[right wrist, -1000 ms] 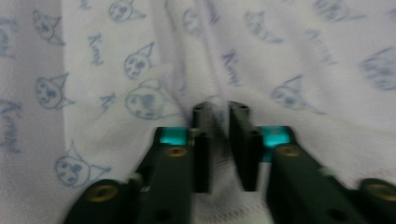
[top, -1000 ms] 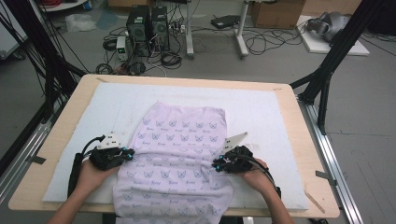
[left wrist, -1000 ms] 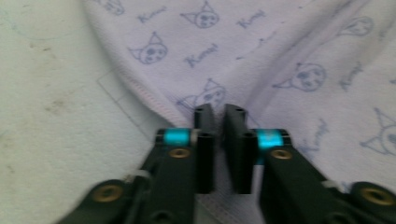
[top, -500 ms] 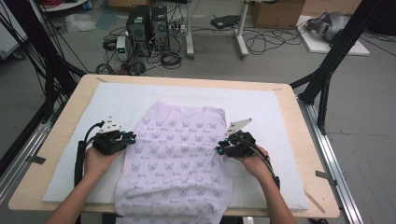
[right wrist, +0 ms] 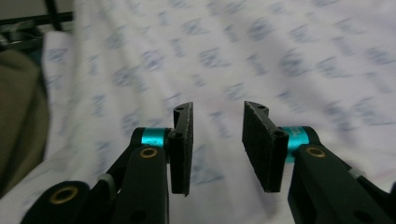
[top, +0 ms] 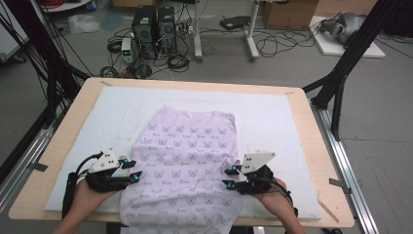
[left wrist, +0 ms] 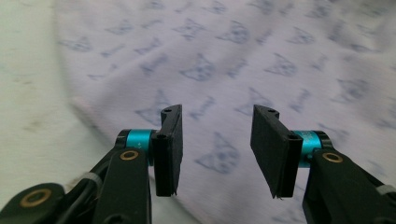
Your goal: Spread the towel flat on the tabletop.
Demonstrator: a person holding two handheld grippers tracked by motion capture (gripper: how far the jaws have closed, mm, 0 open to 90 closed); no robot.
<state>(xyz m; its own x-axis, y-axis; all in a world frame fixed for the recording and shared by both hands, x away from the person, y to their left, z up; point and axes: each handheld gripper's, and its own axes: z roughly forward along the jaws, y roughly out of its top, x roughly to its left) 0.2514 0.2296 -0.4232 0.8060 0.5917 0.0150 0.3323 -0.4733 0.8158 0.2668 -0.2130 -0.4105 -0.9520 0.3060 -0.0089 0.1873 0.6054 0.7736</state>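
**A:** Where's the cloth sitting?

**B:** The lilac cloth [top: 187, 170] with the small blue butterfly print lies flat on the white mat [top: 272, 122] that covers the wooden counter [top: 73, 122]. Its far edge reaches to about the middle of the mat, and its near end hangs over the counter's near edge, between the person's two hands.

**A:** And the left gripper [top: 135, 169]?

**B:** In the high view it's at the cloth's left edge, close to the near end. Its own view shows the two black fingers [left wrist: 169, 149] parted with a plain gap, printed fabric behind them and nothing pinched. The jaws have just been opening, with no fold between them.

**A:** The right gripper [top: 229, 178]?

**B:** Mirror of it, at the cloth's right edge near the counter's front. Its fingers [right wrist: 181, 147] also stand apart, a moderate gap, not the widest, and these jaws have just been opening too. The cloth lies beyond them, loose.

**A:** Are the tips touching the fabric?

**B:** Hard to say; both gripper views are blurred, so I'd only say they're just over it, probably clear of the surface.

**A:** Anything else nearby?

**B:** Computer towers [top: 155, 24] and tangled cables [top: 277, 46] on the floor beyond the counter.
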